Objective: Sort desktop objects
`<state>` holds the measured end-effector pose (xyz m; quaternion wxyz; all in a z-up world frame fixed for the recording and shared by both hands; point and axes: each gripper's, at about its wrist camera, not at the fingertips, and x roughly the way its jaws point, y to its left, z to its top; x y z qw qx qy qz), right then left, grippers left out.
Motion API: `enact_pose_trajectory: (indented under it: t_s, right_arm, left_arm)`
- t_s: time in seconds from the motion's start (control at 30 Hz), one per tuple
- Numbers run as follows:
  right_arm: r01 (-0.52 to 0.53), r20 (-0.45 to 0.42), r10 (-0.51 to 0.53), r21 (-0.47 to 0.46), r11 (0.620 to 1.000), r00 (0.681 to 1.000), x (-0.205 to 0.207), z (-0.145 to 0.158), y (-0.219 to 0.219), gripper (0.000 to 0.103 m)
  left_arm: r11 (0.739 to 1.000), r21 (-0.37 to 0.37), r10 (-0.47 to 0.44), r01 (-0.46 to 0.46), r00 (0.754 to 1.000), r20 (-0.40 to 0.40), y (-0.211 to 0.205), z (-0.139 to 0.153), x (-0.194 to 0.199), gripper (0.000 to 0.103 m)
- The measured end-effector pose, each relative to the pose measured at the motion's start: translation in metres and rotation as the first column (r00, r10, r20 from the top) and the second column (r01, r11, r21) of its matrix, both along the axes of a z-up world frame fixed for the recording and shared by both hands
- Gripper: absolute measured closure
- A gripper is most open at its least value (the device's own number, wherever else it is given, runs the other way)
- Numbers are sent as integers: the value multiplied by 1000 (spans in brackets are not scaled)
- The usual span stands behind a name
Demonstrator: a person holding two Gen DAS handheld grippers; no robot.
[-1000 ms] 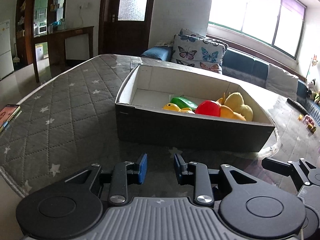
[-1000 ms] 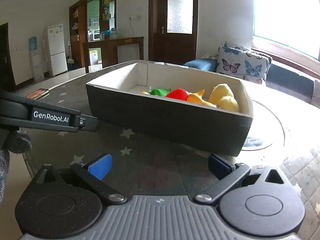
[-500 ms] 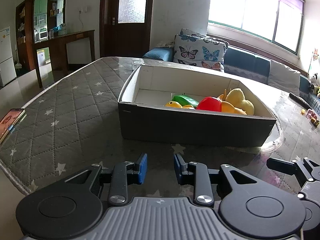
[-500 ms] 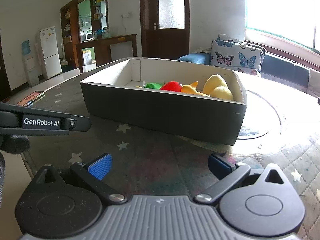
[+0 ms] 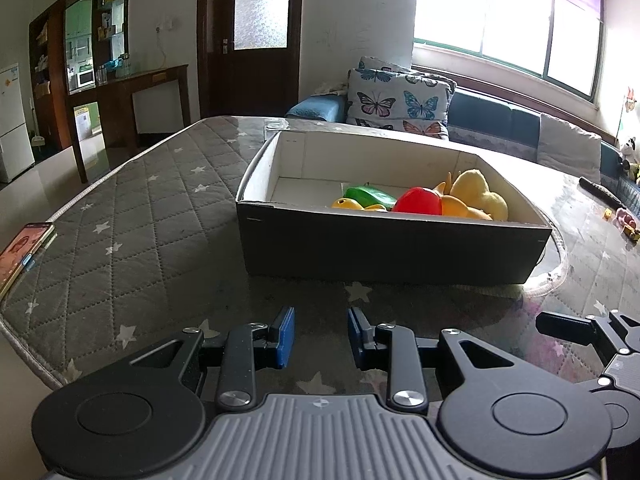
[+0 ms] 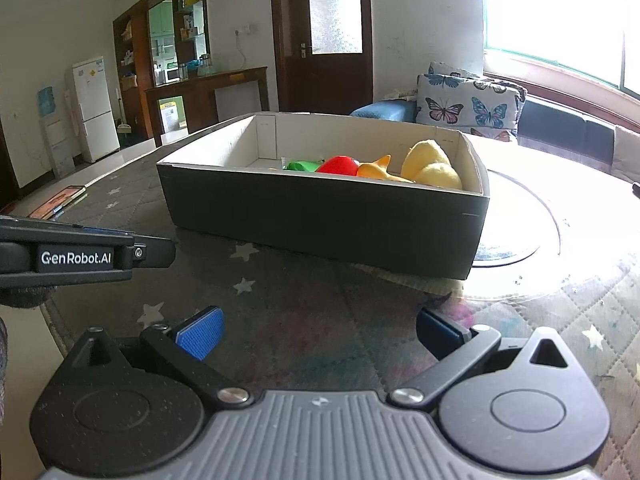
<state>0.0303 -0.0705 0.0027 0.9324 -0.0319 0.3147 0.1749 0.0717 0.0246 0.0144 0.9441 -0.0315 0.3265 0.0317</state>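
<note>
A dark cardboard box (image 5: 392, 252) with a white inside stands on the quilted table cover. In it lie a green toy (image 5: 368, 196), a red toy (image 5: 418, 201), an orange toy (image 5: 460, 206) and a yellow plush (image 5: 480, 192). My left gripper (image 5: 320, 336) hovers in front of the box's near wall, open with a narrow empty gap between its blue pads. My right gripper (image 6: 318, 332) hovers before the box (image 6: 320, 216) too, wide open and empty. The left gripper (image 6: 80, 258) shows at the left edge of the right wrist view.
A phone (image 5: 24, 246) lies near the table's left edge. A black remote (image 5: 600, 192) and small toys (image 5: 626, 220) lie at the far right. A glass turntable (image 6: 520, 240) sits under the box's right end. A sofa with butterfly cushions stands behind the table.
</note>
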Motion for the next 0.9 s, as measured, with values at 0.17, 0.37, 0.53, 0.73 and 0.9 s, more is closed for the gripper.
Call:
enact_pose_trajectory:
  t_s: [0.17,0.37,0.53,0.73,0.9]
  right_arm:
    - [-2,0,2,2,1000,1000,-1,0,1,0]
    - [-1,0,1,2,1000,1000,-2,0,2,0]
    - [-1,2,1,-1,1000,1000,-3,0,3,0]
    - [0,6,0,0,1000,1000,-5,1,3,0]
    - [2,8,-2,-1,1000,1000,-7,2,3,0]
  left_arm:
    - [1000,11,-4,4,1000,2,-2,-1,-2,72]
    - [1000,20,-7,7,1000,1,-4,-2,-4,72]
    - [1000,29,-6,6,1000,3,-4,-3,-5,72]
    - [999,38,-7,7,1000,7,-6,-3,-7,72]
    - [999,42,-5,5,1000,10,-6,-2,-8,72]
